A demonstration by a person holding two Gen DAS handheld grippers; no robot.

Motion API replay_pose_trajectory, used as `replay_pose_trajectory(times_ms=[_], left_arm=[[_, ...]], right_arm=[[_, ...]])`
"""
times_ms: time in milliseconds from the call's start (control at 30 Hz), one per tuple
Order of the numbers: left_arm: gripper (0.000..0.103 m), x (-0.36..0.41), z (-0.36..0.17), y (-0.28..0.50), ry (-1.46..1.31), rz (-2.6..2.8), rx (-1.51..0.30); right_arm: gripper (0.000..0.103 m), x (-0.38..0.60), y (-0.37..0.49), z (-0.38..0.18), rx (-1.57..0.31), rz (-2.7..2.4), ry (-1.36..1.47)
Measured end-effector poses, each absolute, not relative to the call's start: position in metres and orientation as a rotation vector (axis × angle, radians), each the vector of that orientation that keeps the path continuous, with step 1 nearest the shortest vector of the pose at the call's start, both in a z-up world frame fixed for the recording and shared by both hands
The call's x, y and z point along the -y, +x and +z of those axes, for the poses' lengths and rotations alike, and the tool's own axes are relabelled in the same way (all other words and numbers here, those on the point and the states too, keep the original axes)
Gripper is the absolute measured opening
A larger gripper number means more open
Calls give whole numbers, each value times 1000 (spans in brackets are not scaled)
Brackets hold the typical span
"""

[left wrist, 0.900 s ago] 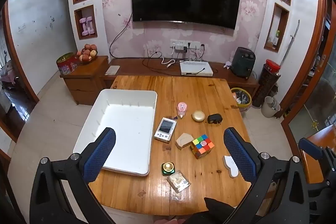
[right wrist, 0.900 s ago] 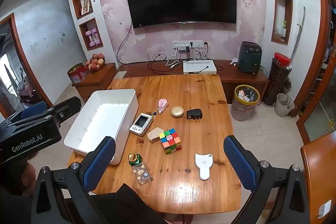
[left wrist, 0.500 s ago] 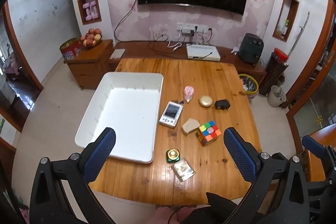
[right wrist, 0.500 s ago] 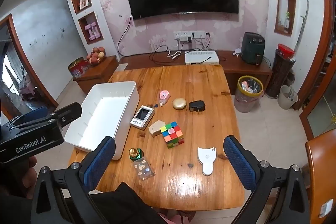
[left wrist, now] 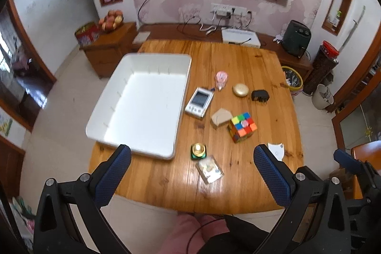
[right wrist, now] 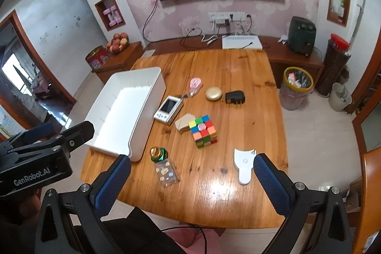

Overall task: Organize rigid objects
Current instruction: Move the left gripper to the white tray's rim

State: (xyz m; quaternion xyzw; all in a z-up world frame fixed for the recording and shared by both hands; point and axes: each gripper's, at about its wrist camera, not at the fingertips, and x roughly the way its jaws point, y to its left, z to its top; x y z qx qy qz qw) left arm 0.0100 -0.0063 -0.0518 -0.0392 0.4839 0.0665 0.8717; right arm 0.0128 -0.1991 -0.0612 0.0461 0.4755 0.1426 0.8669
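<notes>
Both grippers are hovering with jaws spread, holding nothing; the right gripper point(right wrist: 191, 164) is framing the small bottle point(right wrist: 164, 167) at lower centre (long axis toward the camera), nearer than the left gripper point(left wrist: 191, 158).

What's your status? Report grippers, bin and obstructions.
Left gripper and right gripper open, empty, above the table's near edge. White plastic bin empty. Multicoloured puzzle cube and other items loose on wooden table. Nothing obstructing.
</notes>
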Motion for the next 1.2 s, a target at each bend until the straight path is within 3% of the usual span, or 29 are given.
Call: replay_pose_trajectory(times_ms=[667,1200], left_arm=[[102,-50,-81,4,-230,245,-1154],[102,-163,-104,64,-203,159,-1289]], right_arm=[[103,189,29,-89,-1148,274,131],[103,161,45,-118,-1247,-13,432]])
